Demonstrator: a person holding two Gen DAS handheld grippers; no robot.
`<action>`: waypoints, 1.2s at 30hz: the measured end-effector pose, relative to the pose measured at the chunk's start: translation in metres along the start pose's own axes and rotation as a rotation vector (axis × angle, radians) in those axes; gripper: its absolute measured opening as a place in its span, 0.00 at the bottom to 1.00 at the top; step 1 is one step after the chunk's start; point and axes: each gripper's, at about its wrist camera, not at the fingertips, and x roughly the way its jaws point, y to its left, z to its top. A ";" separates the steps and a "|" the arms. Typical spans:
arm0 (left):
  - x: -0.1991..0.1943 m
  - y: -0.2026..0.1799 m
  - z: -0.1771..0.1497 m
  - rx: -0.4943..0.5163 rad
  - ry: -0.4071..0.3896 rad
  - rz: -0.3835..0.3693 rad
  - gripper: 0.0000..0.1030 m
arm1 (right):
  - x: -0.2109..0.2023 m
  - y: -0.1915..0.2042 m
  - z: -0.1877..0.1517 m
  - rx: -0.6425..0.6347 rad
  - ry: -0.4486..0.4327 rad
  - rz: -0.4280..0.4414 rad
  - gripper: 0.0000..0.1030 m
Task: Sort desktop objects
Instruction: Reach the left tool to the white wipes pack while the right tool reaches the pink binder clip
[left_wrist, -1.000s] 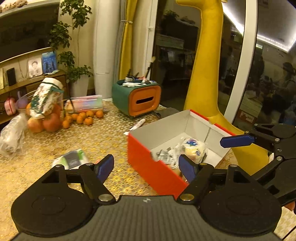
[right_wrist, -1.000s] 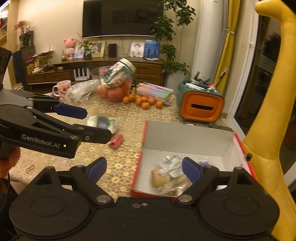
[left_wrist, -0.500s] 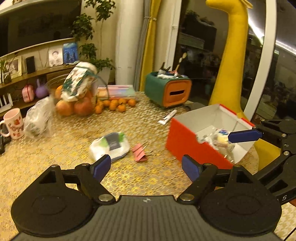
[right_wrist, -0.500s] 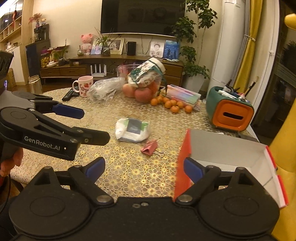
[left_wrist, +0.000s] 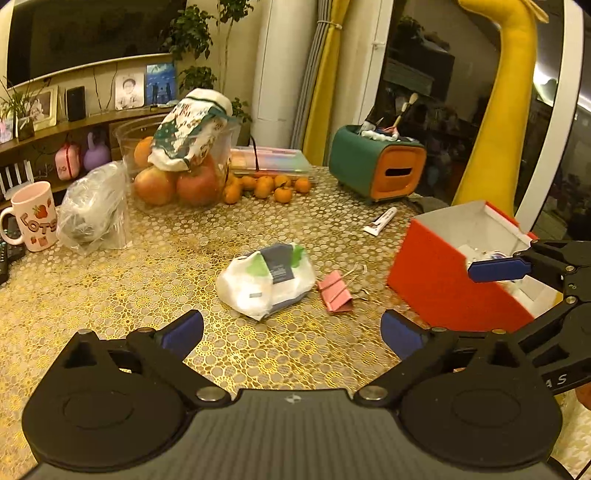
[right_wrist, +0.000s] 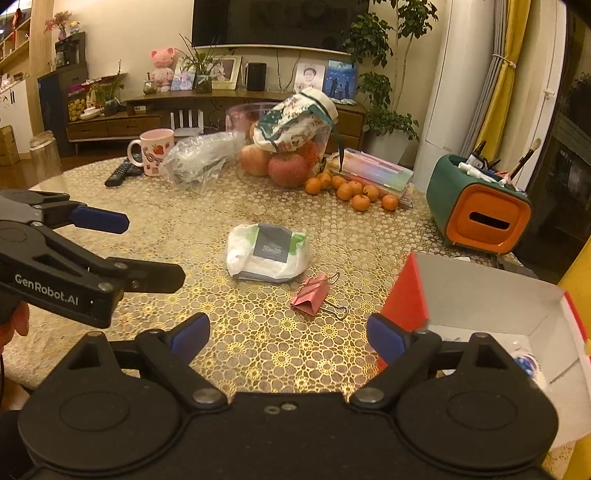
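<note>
A white tissue pack (left_wrist: 266, 279) (right_wrist: 267, 253) lies in the middle of the gold-patterned table, with a pink binder clip (left_wrist: 335, 290) (right_wrist: 309, 293) just right of it. A red box (left_wrist: 456, 271) (right_wrist: 408, 295) with a white inside holds several small items at the right. A white tube (left_wrist: 380, 220) lies behind the box. My left gripper (left_wrist: 291, 328) is open and empty, above the table in front of the tissue pack. My right gripper (right_wrist: 288, 334) is open and empty, in front of the clip beside the box.
A bowl of fruit (left_wrist: 177, 162) with a patterned bag, loose small oranges (left_wrist: 266, 184), a pink mug (left_wrist: 31, 216), a clear plastic bag (left_wrist: 92, 210), a remote (right_wrist: 123, 171) and a green-orange organiser (left_wrist: 378, 162) stand at the back. A yellow giraffe figure (left_wrist: 498, 110) rises right.
Both grippers have swung left, away from the red box, so the tissue pack and pink clip now lie ahead of them. Both stay open and empty.
</note>
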 end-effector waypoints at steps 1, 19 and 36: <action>0.006 0.003 0.001 0.003 0.003 -0.002 1.00 | 0.007 0.000 0.001 0.000 0.004 -0.006 0.89; 0.122 0.025 0.024 0.077 0.054 -0.001 1.00 | 0.110 -0.008 0.009 -0.009 0.061 -0.028 0.85; 0.180 0.028 0.019 0.120 0.091 0.012 0.99 | 0.159 -0.015 0.013 -0.011 0.075 -0.014 0.70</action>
